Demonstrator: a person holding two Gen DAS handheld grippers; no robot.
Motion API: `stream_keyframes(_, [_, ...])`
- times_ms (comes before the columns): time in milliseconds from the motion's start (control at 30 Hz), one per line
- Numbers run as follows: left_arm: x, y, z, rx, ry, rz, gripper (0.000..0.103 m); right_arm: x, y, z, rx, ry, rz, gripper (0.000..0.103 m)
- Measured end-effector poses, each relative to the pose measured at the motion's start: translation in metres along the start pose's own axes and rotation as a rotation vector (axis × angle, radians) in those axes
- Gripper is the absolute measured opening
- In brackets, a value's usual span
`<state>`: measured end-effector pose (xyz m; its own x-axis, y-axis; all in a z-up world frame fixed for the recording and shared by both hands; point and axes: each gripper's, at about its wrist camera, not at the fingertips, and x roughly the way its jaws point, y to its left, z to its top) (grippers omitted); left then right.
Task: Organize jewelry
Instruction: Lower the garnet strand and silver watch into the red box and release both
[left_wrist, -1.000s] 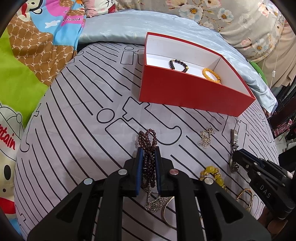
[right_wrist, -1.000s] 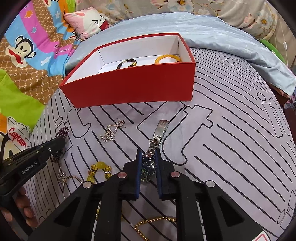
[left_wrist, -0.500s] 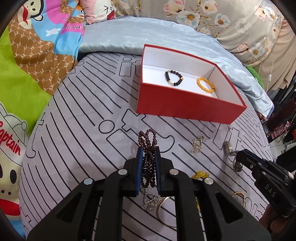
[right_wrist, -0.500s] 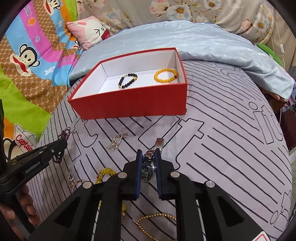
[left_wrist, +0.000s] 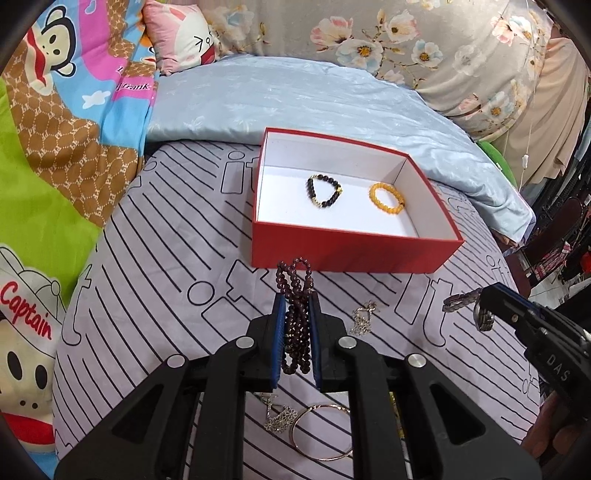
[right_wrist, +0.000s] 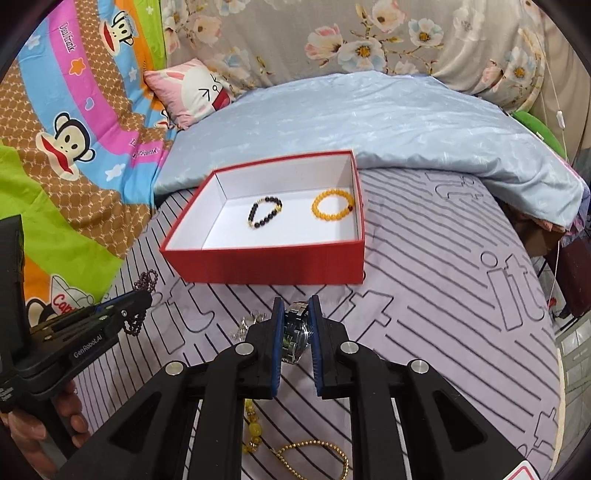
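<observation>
My left gripper (left_wrist: 296, 301) is shut on a dark red bead strand (left_wrist: 295, 321) and holds it above the bed, short of the red box (left_wrist: 347, 247). My right gripper (right_wrist: 296, 304) is shut on a silver watch (right_wrist: 295, 336), also lifted in front of the red box (right_wrist: 266, 262). Inside the box lie a black bead bracelet (left_wrist: 324, 191) and an orange bead bracelet (left_wrist: 386, 198). In the left wrist view the right gripper (left_wrist: 480, 299) shows at the right with the watch (left_wrist: 461, 299). In the right wrist view the left gripper (right_wrist: 144, 299) shows at the left.
On the striped sheet lie a silver pendant (left_wrist: 364, 317), a silver chain piece (left_wrist: 280, 417), a thin bangle (left_wrist: 321, 432), yellow beads (right_wrist: 253, 428) and a gold bead chain (right_wrist: 314, 458). A blue quilt (left_wrist: 314, 99) lies behind the box.
Both grippers have risen from the sheet with their pieces and moved toward the red box. The watch and the bead strand have come off the bed.
</observation>
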<state>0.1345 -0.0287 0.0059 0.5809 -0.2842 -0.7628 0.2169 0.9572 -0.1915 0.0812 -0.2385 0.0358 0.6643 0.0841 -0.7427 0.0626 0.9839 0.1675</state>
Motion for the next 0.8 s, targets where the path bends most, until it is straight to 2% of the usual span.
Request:
stream_keyframes(400, [-0.008, -0.014, 0.051, 0.027, -0.091, -0.040, 0.011, 0.000, -0.009, 0.069, -0.008, -0.081, 0.055, 0.012])
stream_keyframes(600, [0.010, -0.022, 0.079, 0.046, -0.113, -0.032, 0.011, 0.029, -0.012, 0.095, -0.002, -0.066, 0.064, 0.012])
stream_keyframes(800, [0.040, -0.022, 0.094, 0.048, -0.095, -0.016, 0.011, 0.056, -0.013, 0.101, -0.010, -0.034, 0.058, 0.012])
